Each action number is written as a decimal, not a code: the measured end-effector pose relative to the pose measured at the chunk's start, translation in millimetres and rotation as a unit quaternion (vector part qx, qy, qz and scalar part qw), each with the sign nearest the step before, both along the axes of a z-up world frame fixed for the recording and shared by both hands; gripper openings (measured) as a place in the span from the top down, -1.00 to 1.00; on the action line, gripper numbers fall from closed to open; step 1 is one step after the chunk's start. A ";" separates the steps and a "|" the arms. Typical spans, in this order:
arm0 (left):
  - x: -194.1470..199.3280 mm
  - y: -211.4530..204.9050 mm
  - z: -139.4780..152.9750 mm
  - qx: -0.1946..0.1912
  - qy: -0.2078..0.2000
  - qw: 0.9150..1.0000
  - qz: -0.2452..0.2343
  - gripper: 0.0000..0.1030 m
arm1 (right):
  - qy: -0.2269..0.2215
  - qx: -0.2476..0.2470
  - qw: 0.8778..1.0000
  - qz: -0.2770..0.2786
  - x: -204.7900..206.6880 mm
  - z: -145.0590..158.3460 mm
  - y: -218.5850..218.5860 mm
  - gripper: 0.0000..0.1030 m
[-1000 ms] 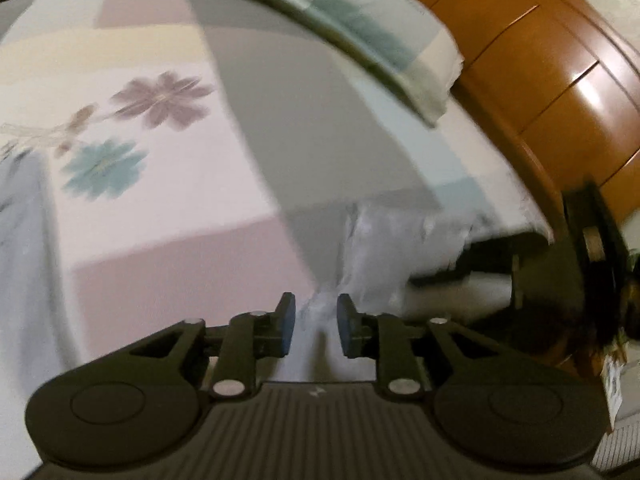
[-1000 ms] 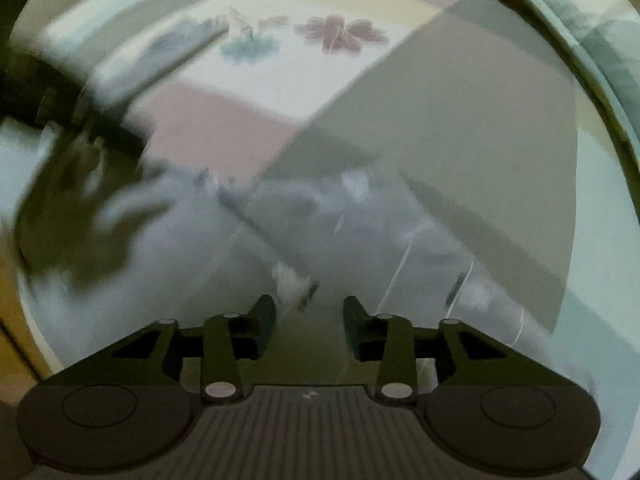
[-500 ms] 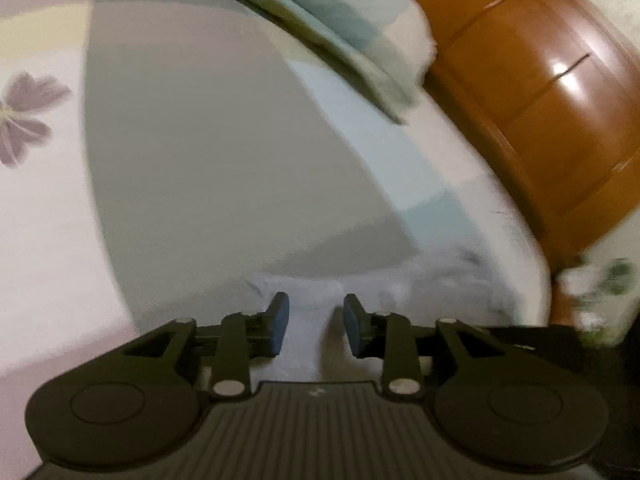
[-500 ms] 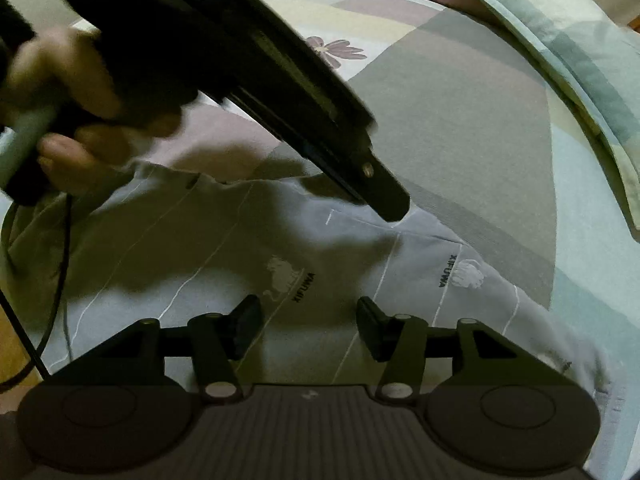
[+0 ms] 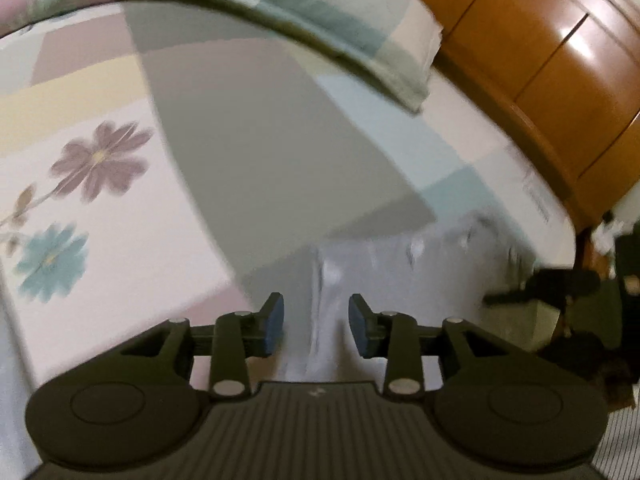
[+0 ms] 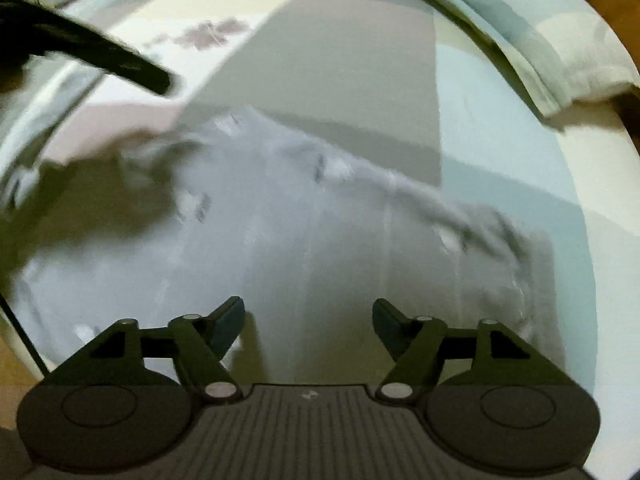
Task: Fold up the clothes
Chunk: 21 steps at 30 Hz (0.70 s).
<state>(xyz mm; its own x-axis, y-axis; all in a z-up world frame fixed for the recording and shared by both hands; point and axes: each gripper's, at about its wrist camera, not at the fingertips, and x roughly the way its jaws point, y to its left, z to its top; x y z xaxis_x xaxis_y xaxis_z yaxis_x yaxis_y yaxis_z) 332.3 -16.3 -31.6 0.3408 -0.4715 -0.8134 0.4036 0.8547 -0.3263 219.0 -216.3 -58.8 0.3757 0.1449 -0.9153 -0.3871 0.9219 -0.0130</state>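
Grey garment (image 6: pixel 320 232) lies spread on the bed (image 5: pixel 248 128), near its foot edge. Left gripper (image 5: pixel 316 326) narrow-open over the garment's left edge, holding nothing. Right gripper (image 6: pixel 308 328) wide, empty. Pillow (image 5: pixel 340 28) well apart.

1. We see bare bedsheet (image 5: pixel 256 152) running from 9 to 12 o'clock beyond the garment (image 6: pixel 304 232).
2. A folded quilt (image 5: pixel 328 28) lies across 12 to 1 o'clock.
3. The wooden headboard (image 5: pixel 552 80) walls off 2 o'clock.
4. Our left gripper (image 6: pixel 120 64) crosses at 10 o'clock in the right view.
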 end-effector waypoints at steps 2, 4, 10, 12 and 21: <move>-19.6 7.0 4.5 0.014 0.016 1.000 0.014 0.31 | 0.009 0.003 1.000 0.005 -1.4 -6.3 -8.5 -0.67; -41.9 8.8 4.7 0.032 0.028 0.999 0.031 0.27 | 0.010 0.011 1.000 0.009 0.4 -9.0 -12.8 -0.79; -103.8 -14.5 -16.8 0.080 0.032 0.996 0.036 0.24 | 0.011 0.026 0.999 0.028 3.5 -14.1 -19.5 -1.00; -117.8 -25.2 -28.3 0.107 0.021 0.994 0.021 0.24 | 0.005 0.029 0.999 0.032 1.5 -14.8 -20.7 -1.00; -152.3 -16.2 -34.8 0.132 0.013 0.991 -0.004 0.05 | -0.003 0.013 1.000 0.004 -6.7 -10.5 -19.0 -1.00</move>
